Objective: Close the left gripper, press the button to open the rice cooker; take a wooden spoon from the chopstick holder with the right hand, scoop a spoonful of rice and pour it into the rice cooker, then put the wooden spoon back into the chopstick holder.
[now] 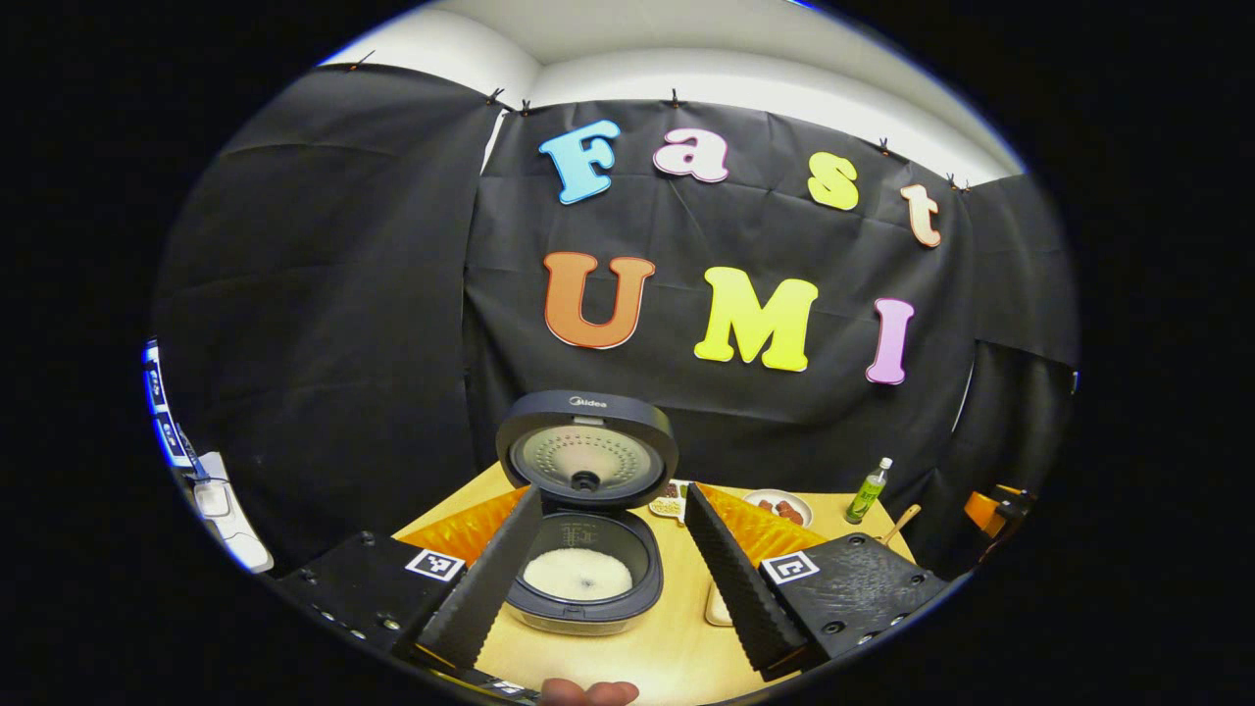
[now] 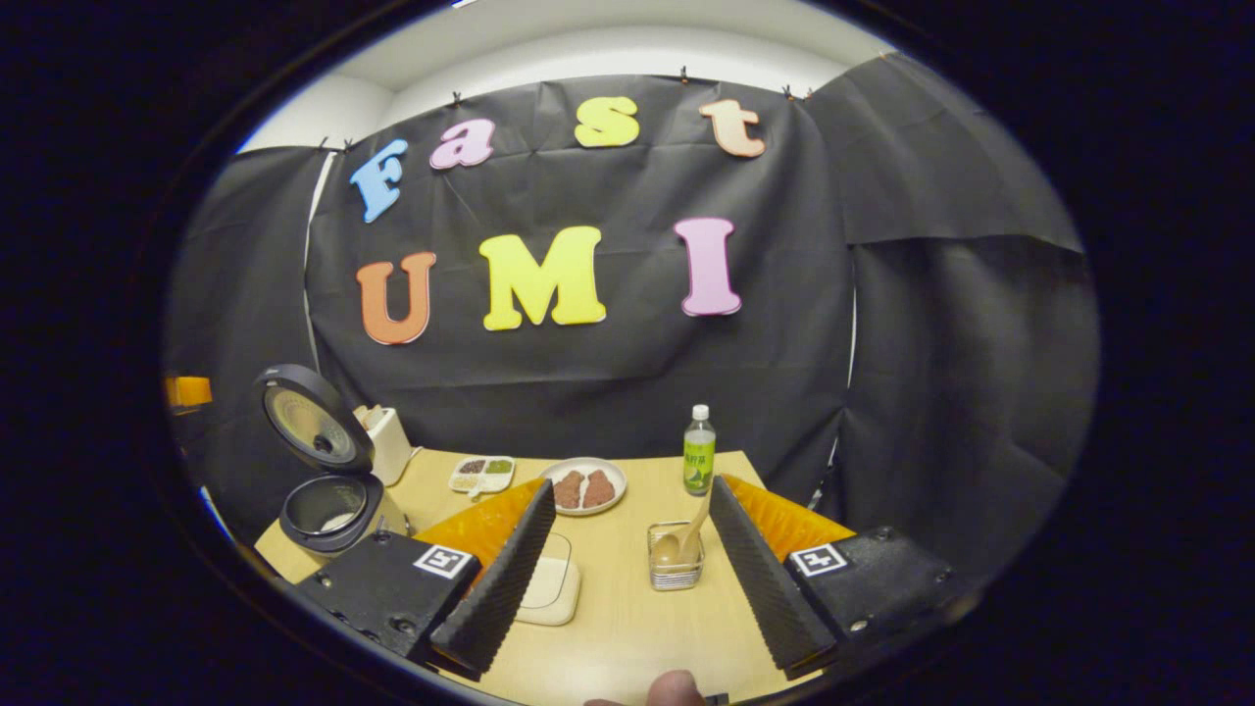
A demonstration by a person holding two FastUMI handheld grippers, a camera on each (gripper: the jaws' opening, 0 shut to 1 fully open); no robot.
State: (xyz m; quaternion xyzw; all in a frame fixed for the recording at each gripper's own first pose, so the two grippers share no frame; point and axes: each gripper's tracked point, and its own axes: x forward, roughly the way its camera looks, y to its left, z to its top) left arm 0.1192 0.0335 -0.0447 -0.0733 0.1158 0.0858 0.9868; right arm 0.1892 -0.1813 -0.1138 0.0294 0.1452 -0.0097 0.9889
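I see the rice cooker (image 1: 585, 549) lid-up at lower centre between my left hand-held gripper (image 1: 608, 579), spread wide. My right hand-held gripper (image 2: 623, 579) likewise gapes, wooden spoon (image 2: 686, 537) standing in the chopstick holder (image 2: 675, 569) on the desk (image 2: 627, 628).

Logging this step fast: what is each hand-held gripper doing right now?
Left hand-held gripper: open, holding nothing, rice cooker ahead.
Right hand-held gripper: open, holding nothing, wooden spoon ahead.
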